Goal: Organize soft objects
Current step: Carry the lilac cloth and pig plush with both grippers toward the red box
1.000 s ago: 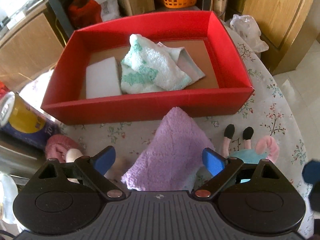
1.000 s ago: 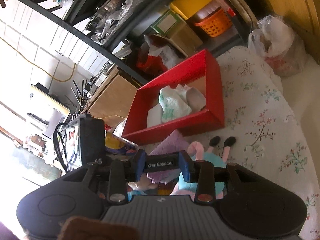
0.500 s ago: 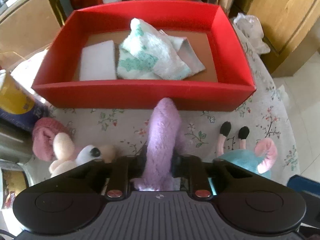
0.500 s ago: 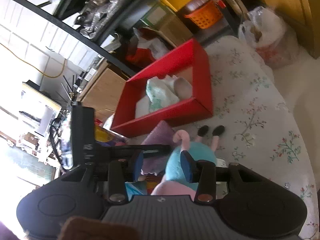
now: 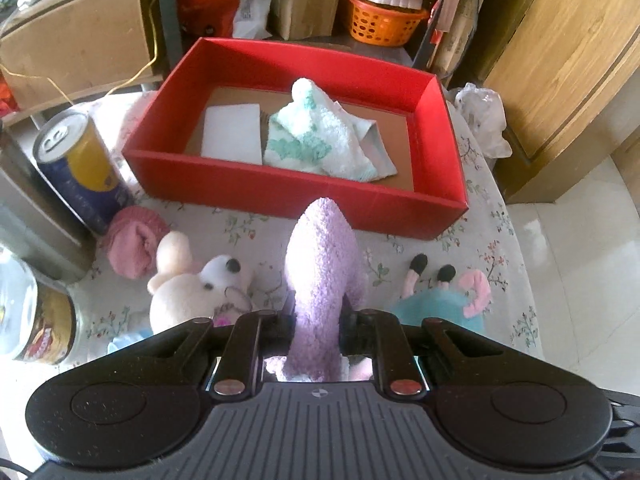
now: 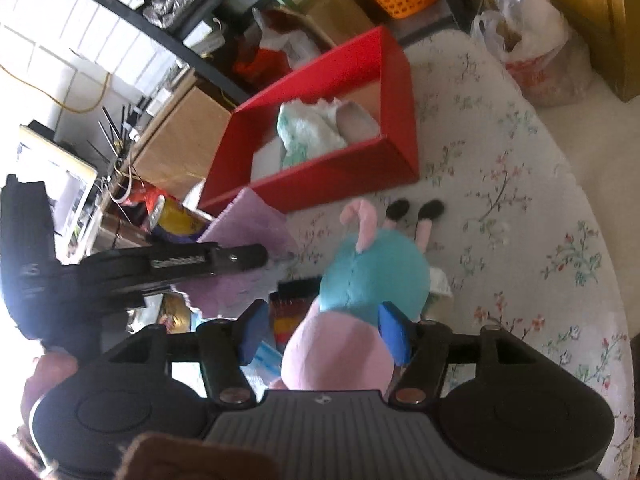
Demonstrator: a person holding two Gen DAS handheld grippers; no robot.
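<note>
Purple towel (image 5: 324, 264) pinched in left gripper (image 5: 316, 320) jaws, bunched, just before red box (image 5: 280, 192) near wall. Right gripper (image 6: 324, 332) jaws just been opening, straddling teal-pink plush (image 6: 372, 276), pads not pressing. Green-white towel (image 5: 316, 140), white sponge (image 5: 232, 134) inside red box. Gripper lettering in right view blurred, unreadable. Can (image 5: 76, 168) left of red box.

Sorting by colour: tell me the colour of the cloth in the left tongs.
Lilac purple cloth, pinched in the shut left tongs; the left wrist view shows it best.
</note>
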